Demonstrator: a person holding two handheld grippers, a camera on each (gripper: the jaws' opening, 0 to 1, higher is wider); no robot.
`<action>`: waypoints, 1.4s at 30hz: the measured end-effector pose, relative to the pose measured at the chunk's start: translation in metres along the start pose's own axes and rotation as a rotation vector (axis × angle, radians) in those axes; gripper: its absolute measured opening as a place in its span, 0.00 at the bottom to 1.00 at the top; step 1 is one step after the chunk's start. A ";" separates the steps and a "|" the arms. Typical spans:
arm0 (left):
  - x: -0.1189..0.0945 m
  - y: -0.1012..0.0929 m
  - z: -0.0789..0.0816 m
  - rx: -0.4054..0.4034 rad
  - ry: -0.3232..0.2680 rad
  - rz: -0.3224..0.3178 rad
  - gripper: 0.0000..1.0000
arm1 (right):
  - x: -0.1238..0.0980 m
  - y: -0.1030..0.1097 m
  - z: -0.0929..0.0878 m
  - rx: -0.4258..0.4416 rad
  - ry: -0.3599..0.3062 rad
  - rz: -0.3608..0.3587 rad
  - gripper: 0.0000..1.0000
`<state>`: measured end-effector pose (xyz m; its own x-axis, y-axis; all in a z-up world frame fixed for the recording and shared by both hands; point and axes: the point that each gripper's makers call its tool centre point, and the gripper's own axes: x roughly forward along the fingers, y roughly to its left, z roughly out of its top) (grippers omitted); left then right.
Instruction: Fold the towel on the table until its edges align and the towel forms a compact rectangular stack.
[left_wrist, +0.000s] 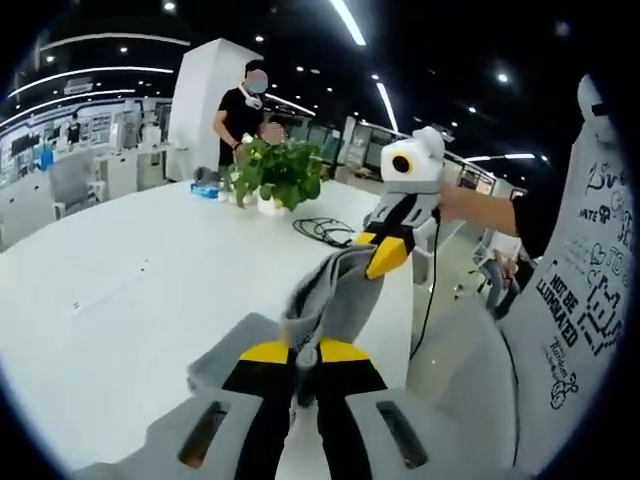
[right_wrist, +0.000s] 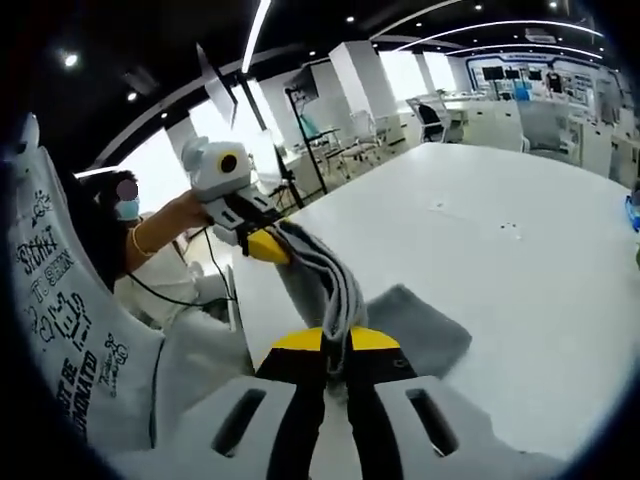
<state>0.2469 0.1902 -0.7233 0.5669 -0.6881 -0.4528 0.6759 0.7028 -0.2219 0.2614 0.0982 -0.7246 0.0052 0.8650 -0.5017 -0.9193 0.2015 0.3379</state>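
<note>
Mid-fold: grey towel (left_wrist: 335, 290) lifted off the white table (left_wrist: 130, 260), stretched taut between both grippers, its lower part trailing onto the tabletop in the right gripper view. Left gripper (left_wrist: 303, 355) clamped on one bunched edge of the cloth; right gripper (right_wrist: 335, 342) pinched on the other end — jaws closed over the fabric in each own view. Judged as the carry-over stage of a fold, with edges not yet matched and no neat stack yet. Next move likely calls for keeping the held edge level, swinging it over the trailing half, lowering it so the edges meet — then letting go. Potted plant (left_wrist: 277, 172) and black cable (left_wrist: 322, 230) well apart, further along the table.
</note>
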 end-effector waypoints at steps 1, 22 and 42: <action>0.002 0.003 -0.001 -0.008 -0.003 0.008 0.08 | 0.001 -0.002 0.000 0.004 0.001 -0.005 0.04; 0.052 0.062 -0.048 -0.230 0.069 0.088 0.09 | 0.058 -0.080 -0.037 0.164 0.108 -0.144 0.04; 0.085 0.115 -0.096 -0.267 0.104 0.250 0.09 | 0.091 -0.122 -0.063 0.256 0.132 -0.219 0.05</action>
<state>0.3282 0.2298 -0.8701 0.6391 -0.4768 -0.6035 0.3683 0.8785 -0.3041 0.3495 0.1234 -0.8618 0.1249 0.7253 -0.6769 -0.7735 0.4985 0.3914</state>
